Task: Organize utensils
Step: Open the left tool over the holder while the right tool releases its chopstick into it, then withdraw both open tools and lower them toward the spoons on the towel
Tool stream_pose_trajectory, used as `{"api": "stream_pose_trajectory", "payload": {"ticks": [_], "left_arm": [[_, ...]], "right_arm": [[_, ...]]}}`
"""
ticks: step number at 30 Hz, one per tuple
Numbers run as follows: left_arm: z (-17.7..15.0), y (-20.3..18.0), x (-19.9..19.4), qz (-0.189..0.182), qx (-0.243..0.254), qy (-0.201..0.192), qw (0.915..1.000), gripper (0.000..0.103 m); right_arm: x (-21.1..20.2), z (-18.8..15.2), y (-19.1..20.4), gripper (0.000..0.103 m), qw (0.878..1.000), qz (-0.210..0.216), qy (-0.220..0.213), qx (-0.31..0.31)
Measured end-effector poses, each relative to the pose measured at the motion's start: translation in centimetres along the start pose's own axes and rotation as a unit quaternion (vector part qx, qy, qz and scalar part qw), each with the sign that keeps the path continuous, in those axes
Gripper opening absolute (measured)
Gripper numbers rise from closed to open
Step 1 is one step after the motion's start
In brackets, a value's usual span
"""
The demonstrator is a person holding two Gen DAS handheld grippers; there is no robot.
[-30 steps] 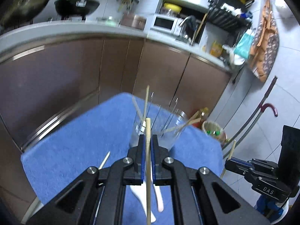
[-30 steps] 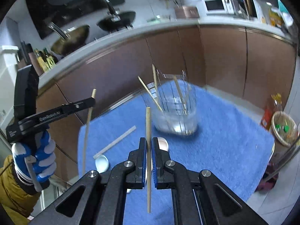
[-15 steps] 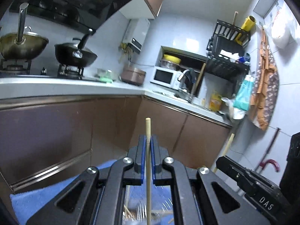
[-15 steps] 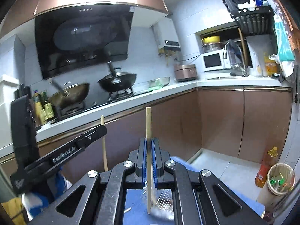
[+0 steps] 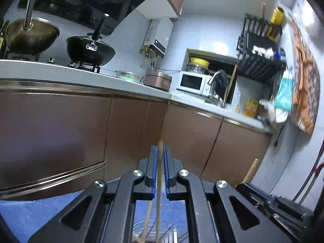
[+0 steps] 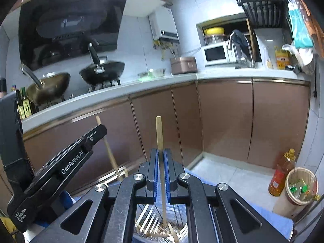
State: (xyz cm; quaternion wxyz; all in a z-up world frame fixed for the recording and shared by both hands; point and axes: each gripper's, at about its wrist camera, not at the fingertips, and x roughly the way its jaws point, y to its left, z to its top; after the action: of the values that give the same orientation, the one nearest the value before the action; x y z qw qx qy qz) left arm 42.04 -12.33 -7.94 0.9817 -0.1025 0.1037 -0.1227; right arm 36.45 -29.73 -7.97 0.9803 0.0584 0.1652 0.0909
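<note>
Left wrist view had the left gripper (image 5: 160,162) with its jaws closed narrow on a chopstick (image 5: 159,180), which stood nearly upright between the blue pads (image 5: 154,168) and ran down toward the rim of a clear glass (image 5: 141,238) at the bottom edge. A second stick (image 5: 147,220) already leaned inside that glass. Blue cloth (image 5: 40,208) covered the tabletop under it. Off to the right the tip of another chopstick (image 5: 251,171) poked up above the dark body of the right gripper (image 5: 269,200).

From the right wrist camera, the right gripper (image 6: 161,166) likewise had its jaws pinched on an upright chopstick (image 6: 159,133), top end well above the pads (image 6: 155,172) and lower end reaching down into the glass (image 6: 147,224), where several sticks (image 6: 145,216) lay slanted against the wall. The left gripper (image 6: 60,168) showed at the left, labelled GenRobot.AI, with its chopstick (image 6: 107,147) tilted beside it. Behind both stood brown cabinets (image 6: 222,117), two woks (image 6: 101,73) on the stove, and an oil bottle (image 6: 280,174) beside a bin (image 6: 299,190) on the floor.
</note>
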Motion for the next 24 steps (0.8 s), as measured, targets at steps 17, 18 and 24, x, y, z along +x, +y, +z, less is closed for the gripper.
{"api": "stream_pose_trajectory", "payload": {"ticks": [17, 18, 24], "left_arm": [[5.4, 3.2, -11.9, -0.067, 0.033, 0.020, 0.9970, 0.044], [5.8, 3.5, -13.1, -0.062, 0.035, 0.020, 0.9972, 0.046], [6.9, 5.2, -19.4, -0.060, 0.056, 0.017, 0.9964, 0.052]], "right_arm": [[-11.2, 0.9, 2.4, 0.059, 0.999, -0.005, -0.052, -0.007], [-12.2, 1.0, 2.7, 0.062, 0.998, -0.002, -0.057, -0.004], [-18.1, 1.2, 4.8, 0.087, 0.997, 0.014, -0.082, -0.003]]}}
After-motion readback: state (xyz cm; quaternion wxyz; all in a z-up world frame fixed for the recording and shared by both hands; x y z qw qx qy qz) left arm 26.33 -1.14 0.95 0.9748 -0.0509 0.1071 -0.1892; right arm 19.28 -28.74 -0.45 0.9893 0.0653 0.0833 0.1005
